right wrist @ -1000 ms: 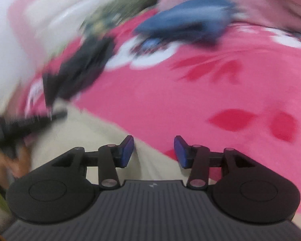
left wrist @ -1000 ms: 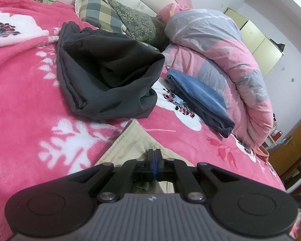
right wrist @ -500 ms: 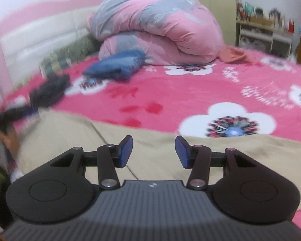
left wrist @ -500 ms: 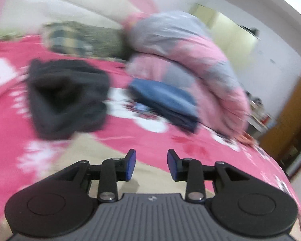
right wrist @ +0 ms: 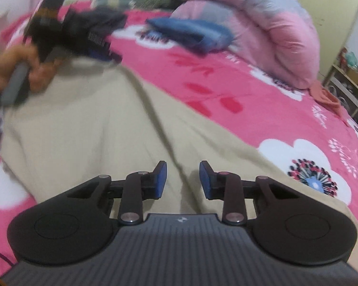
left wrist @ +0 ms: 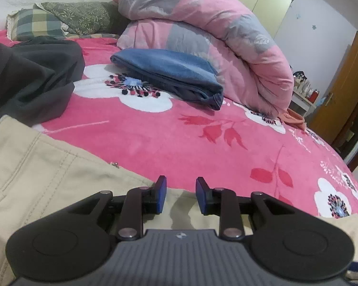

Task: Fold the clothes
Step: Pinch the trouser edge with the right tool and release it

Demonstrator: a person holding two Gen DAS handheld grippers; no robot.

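Right wrist view blurs the left gripper (right wrist: 102, 47) above khaki trousers (right wrist: 83, 124).

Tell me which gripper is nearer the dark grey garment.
Left. The left gripper hovers over the khaki trousers close beside the dark grey garment; the right gripper sits farther along the trousers, with the garment well beyond it.

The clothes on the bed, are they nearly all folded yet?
Partly. The blue jeans already lie folded near the rolled quilt. The tan trousers are the job in hand: they lie spread on the pink blanket, with the left gripper and right gripper both open over them, holding nothing. The dark garment looks bunched, so it may be left.
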